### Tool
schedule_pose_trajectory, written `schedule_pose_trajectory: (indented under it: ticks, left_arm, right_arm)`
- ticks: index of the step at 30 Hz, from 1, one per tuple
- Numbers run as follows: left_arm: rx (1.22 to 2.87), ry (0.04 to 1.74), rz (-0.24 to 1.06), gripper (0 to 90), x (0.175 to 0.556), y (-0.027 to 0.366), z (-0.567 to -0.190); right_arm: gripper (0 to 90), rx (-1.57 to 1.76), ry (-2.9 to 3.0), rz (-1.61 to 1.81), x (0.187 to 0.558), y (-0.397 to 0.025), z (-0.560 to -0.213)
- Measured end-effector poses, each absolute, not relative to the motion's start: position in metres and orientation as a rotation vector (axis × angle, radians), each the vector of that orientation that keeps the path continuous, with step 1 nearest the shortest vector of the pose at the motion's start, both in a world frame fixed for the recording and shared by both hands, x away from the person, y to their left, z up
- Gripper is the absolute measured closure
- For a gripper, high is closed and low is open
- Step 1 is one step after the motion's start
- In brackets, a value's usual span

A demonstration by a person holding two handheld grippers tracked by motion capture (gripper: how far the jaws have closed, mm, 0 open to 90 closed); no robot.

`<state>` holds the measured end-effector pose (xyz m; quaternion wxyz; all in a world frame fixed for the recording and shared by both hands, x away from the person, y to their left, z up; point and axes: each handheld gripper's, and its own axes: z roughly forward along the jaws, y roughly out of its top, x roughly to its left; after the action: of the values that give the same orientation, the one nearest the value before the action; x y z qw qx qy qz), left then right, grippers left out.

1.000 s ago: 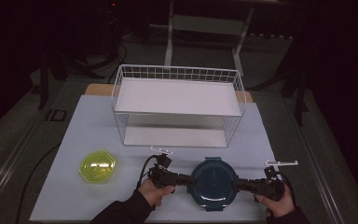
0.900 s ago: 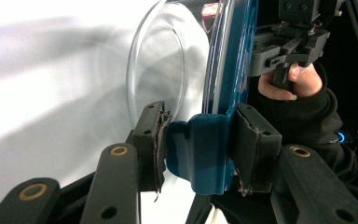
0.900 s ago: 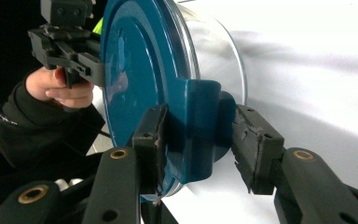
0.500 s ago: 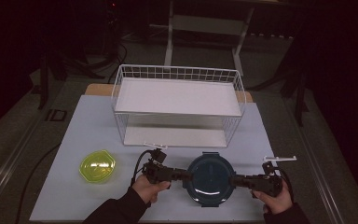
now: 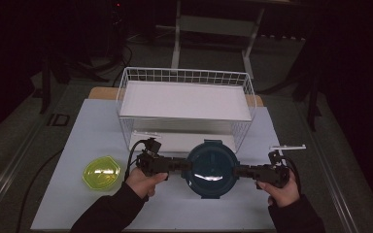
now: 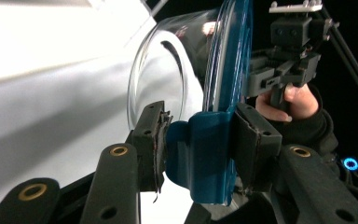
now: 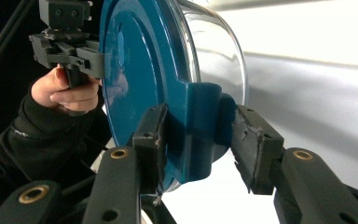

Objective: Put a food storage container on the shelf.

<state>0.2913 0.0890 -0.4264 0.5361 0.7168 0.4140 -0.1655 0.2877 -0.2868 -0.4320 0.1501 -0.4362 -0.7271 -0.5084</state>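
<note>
Container [image 5: 212, 167] contents and lower wire basket [image 5: 184, 77] shelf, unclear.

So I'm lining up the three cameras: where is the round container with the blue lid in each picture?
High view: the container sits low centre, in front of the wire basket, between both grippers.
Left gripper view: centre to upper right, with its blue side clip between the fingers.
Right gripper view: centre and upper left, with its other clip between the fingers.
Shared landmark: the blue lid.
</note>
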Motion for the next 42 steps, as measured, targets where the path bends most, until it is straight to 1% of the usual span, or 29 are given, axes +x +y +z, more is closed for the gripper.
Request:
schedule_pose_trajectory:
  ticks: [2, 8, 22, 30, 34, 38, 42]
  left_arm:
    - [1.705, 0.984, -0.379, 57.1, 0.292, 0.092, -0.422]
    - [1.684, 0.986, -0.293, 57.2, 0.304, 0.111, -0.39]
    - [1.629, 1.009, -0.213, 57.1, 0.337, 0.14, -0.349]
    - [1.576, 1.023, -0.213, 57.0, 0.362, 0.152, -0.339]
    - [1.538, 1.032, -0.227, 56.9, 0.372, 0.155, -0.339]
    - [1.511, 1.036, -0.23, 56.9, 0.379, 0.156, -0.339]
    - [1.489, 1.052, -0.275, 56.7, 0.386, 0.159, -0.343]
  right_arm:
    - [56.6, -1.236, -2.091, -1.475, 0.292, -0.282, -0.425]
    - [56.5, -1.197, -2.084, -1.534, 0.312, -0.265, -0.405]
    - [56.4, -1.177, -2.074, -1.564, 0.358, -0.233, -0.364]
    - [56.3, -1.215, -2.066, -1.547, 0.385, -0.22, -0.347]
    - [56.2, -1.247, -2.078, -1.547, 0.394, -0.217, -0.337]
    - [56.2, -1.277, -2.059, -1.531, 0.401, -0.215, -0.334]
    - [56.1, -1.302, -2.05, -1.51, 0.404, -0.213, -0.33]
